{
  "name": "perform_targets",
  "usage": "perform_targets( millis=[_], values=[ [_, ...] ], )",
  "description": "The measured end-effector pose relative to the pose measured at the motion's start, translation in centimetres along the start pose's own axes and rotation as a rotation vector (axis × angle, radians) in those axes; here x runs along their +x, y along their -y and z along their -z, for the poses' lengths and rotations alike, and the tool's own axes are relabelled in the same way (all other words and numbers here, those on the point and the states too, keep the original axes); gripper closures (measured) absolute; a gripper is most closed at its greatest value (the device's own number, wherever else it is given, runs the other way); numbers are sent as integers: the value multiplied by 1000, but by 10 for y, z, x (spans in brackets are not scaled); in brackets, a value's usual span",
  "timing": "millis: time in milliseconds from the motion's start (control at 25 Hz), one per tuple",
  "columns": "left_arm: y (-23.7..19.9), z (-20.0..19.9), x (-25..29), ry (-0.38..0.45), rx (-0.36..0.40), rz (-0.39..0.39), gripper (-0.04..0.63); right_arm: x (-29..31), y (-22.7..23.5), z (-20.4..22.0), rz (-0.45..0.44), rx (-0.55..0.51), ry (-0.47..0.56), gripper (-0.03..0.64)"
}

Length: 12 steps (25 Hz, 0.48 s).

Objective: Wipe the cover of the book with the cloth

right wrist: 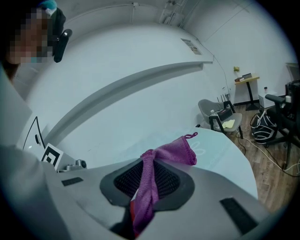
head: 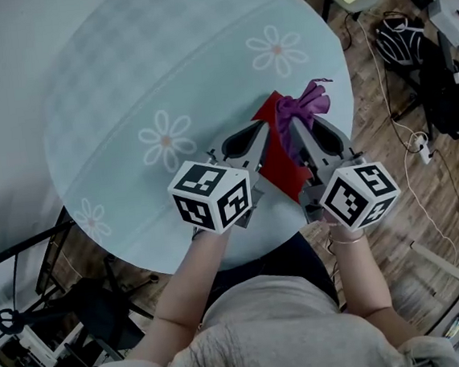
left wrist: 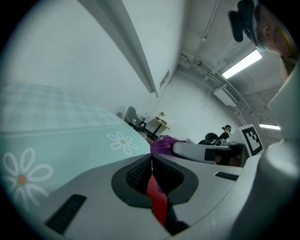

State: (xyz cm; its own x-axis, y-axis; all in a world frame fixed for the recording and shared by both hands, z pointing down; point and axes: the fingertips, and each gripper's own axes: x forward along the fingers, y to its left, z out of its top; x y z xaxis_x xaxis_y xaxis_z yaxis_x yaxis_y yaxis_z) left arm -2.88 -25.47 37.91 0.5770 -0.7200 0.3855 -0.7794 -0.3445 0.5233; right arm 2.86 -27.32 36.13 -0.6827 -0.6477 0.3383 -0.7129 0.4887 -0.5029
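Left gripper point(left wrist: 151, 169): fingers closed on a thin red edge of the book point(left wrist: 157, 200); in the left gripper view the dark pads press against it from both sides with no gap left
Right gripper point(right wrist: 147, 183): fingers closed on the cloth point(right wrist: 169, 151), which runs as a twisted strand down between the pads and fans out beyond the tips
Book: red cover point(head: 280, 156), at the near edge of the tabletop point(head: 162, 72), towards its right side, one corner pointing at the person; the left gripper point(head: 259, 134) grips its left edge
Book, flat or lifted: cannot tell from these views
Cloth: purple, bunched point(head: 303, 103), lying on the far corner of the book just beyond the right gripper point(head: 311, 130); a small loop sticks out from its far right tip
Grippers to each other: side by side and close, the book between them; the right gripper shows just beyond the cloth's purple folds point(left wrist: 162, 144) in the left gripper view
Marker cubes: the left cube point(head: 212, 195) and the right cube point(head: 360, 195) sit over the near edge of the tabletop, above the person's forearms
Tabletop: round, under a pale teal tablecloth printed with white daisies point(head: 166, 138), its far side plain and checked
Around: wooden floor point(head: 395, 227) to the right of the tabletop, with cables and dark gear on it; a grey chair point(right wrist: 220, 114) past the far rim in the right gripper view
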Motion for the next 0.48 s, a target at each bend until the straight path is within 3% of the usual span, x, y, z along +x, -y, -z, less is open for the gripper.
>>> perform_targets(
  millis=[160,480],
  values=[
    [-13,2,5,-31,22,-62,577,15,7,4,-5,13,-26,546],
    [-29,8,15,-56,-1,-88,577,39,23,17,12,36,-78,546]
  ],
)
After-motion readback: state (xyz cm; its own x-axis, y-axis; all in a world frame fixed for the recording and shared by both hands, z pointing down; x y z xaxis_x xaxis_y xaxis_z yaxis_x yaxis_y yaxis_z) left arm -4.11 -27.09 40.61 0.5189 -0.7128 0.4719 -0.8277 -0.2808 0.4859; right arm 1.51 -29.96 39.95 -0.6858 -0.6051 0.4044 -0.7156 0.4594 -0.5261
